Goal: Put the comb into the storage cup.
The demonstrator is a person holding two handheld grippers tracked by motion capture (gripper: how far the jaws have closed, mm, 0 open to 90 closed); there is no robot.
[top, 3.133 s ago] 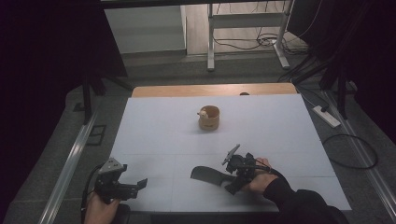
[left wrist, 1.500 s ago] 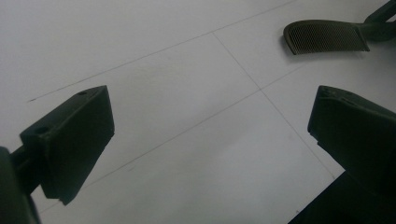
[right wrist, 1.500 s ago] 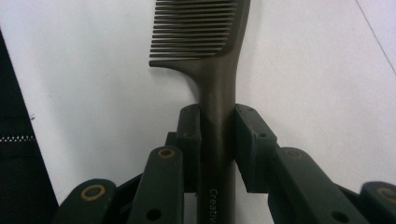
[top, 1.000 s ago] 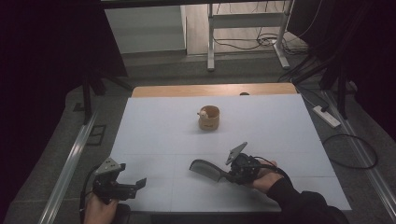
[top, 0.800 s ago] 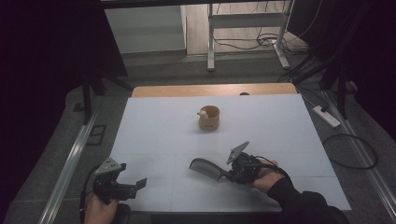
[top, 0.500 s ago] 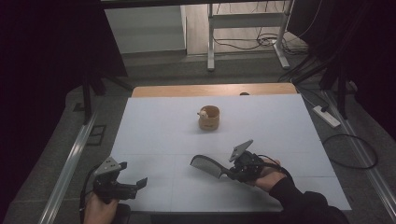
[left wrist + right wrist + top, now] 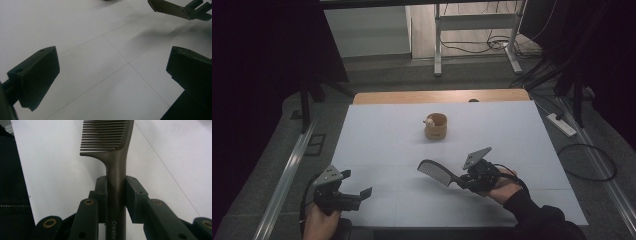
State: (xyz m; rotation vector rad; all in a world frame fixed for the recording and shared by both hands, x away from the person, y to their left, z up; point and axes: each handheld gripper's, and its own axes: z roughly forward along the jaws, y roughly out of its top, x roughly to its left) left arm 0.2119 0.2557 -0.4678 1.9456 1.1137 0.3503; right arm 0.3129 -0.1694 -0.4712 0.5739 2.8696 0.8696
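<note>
A: How is the comb (image 7: pixel 113 152) held?

B: It is clamped by its handle between the jaws of the right gripper (image 7: pixel 116 192). Its long axis is carried straight on ahead of the jaws, the toothed end farthest out and clear of the bench (image 7: pixel 377 145).

A: And what lies beyond that?

B: The small wooden cup (image 7: pixel 435 126) is seen well ahead of the comb's far end and off to one side of its line, upright. A swing of the comb towards it would probably be called for.

A: The left gripper (image 7: pixel 343 192)?

B: Its jaws are spread wide with nothing between them, bare bench below. The comb is seen far ahead of them, so the right hand (image 7: pixel 504 185) is much the nearer.
</note>
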